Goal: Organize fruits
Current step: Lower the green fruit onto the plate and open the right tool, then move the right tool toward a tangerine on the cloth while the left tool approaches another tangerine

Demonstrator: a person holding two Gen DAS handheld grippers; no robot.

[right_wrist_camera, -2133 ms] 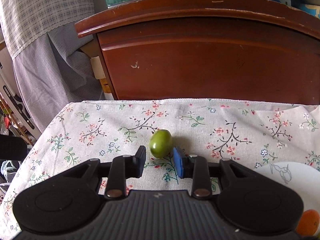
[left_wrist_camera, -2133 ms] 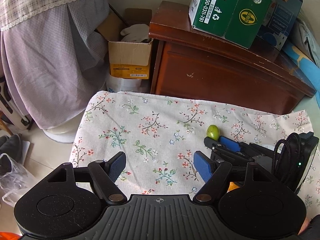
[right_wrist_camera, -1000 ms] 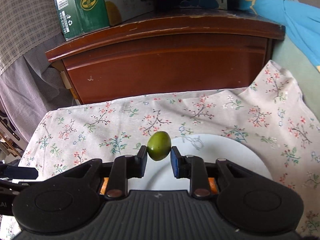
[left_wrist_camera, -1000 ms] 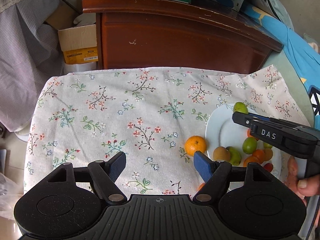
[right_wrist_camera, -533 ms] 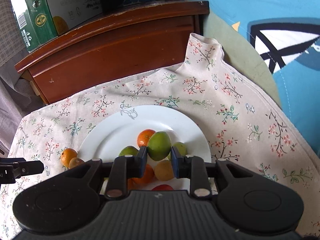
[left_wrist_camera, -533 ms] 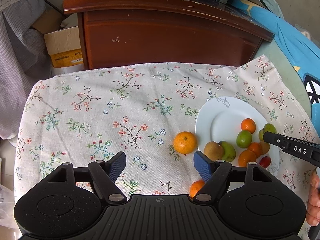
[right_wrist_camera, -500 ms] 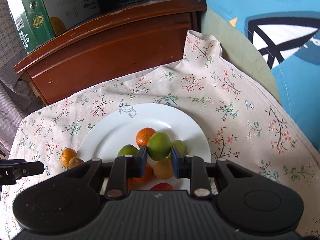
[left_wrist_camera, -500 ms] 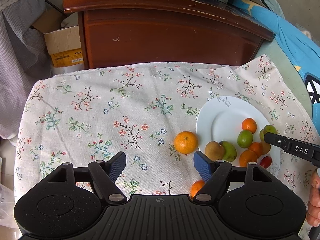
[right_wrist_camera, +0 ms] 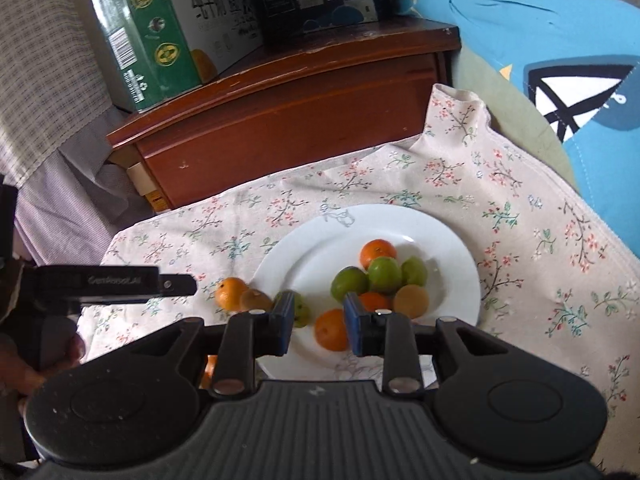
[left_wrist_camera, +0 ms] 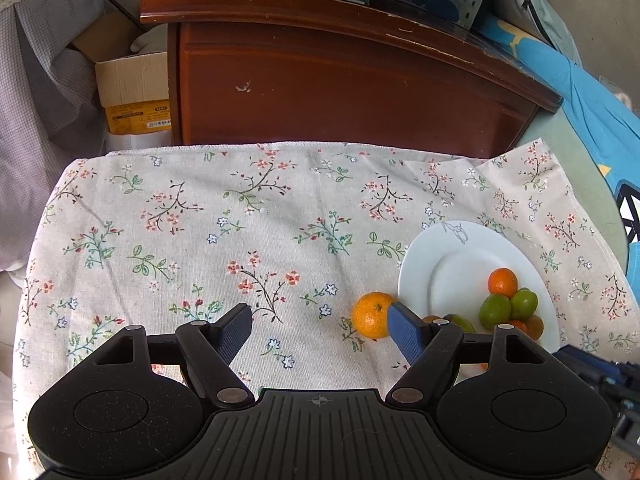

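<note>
A white plate (right_wrist_camera: 448,240) on the flowered cloth holds a heap of small oranges and green fruits. The round green fruit (right_wrist_camera: 385,274) rests on top of that heap. My right gripper (right_wrist_camera: 319,320) hovers over the plate's near rim, its jaws slightly apart and open with nothing gripped; an orange (right_wrist_camera: 331,330) on the plate shows through the gap. One loose orange (left_wrist_camera: 372,314) lies on the cloth just left of the plate (left_wrist_camera: 452,268). My left gripper (left_wrist_camera: 320,332) is open and empty above the cloth, with its right finger (left_wrist_camera: 404,332) beside that orange.
A dark wooden cabinet (left_wrist_camera: 344,92) stands behind the table with green and blue cartons on top. A cardboard box (left_wrist_camera: 132,92) sits on the floor at the left. Blue bedding (right_wrist_camera: 560,60) lies to the right. A hand (right_wrist_camera: 24,364) holds the left gripper's handle.
My right gripper has let go of the green fruit, which now lies on the heap on the plate, and has drawn back toward the near rim. The left gripper has barely moved.
</note>
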